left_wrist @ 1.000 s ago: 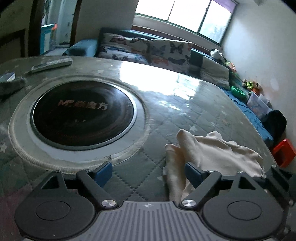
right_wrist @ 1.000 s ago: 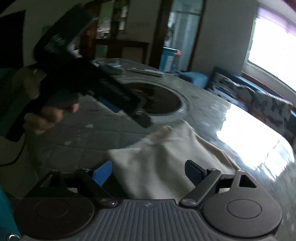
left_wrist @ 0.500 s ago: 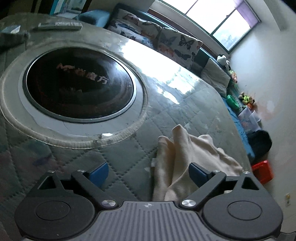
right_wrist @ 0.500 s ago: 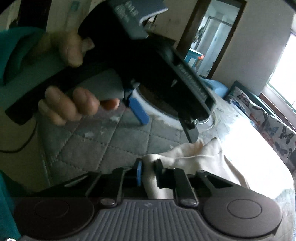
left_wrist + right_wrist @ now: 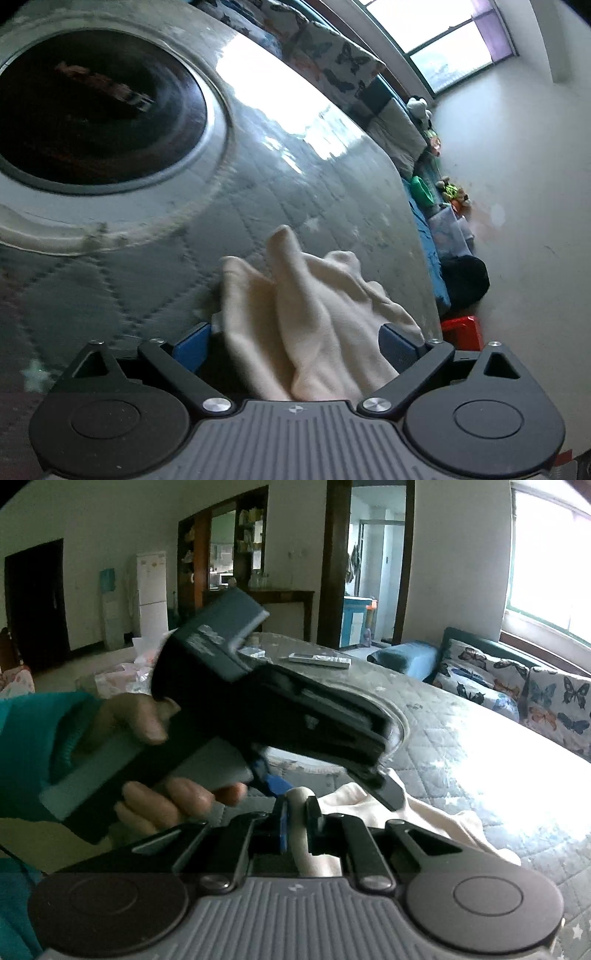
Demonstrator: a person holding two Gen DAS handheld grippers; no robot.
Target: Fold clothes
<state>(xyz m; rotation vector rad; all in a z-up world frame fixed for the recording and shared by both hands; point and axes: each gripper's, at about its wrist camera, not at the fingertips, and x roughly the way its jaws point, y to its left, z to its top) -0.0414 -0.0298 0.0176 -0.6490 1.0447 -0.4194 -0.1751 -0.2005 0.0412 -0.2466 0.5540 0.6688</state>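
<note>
Now the right claw [image 5: 295, 821], wide a second ago, pinches the cream garment [image 5: 314, 325] on the tabletop [image 5: 295, 192]; left claw [image 5: 293, 341] straddles it, spread, ready to grip.

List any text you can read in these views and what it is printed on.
Dark round cooktop plate: reddish logo, motion-blurred, unreadable.
Left gripper body: small white label print, too small to read.
Nothing else legible; the cream garment shows no print.
</note>
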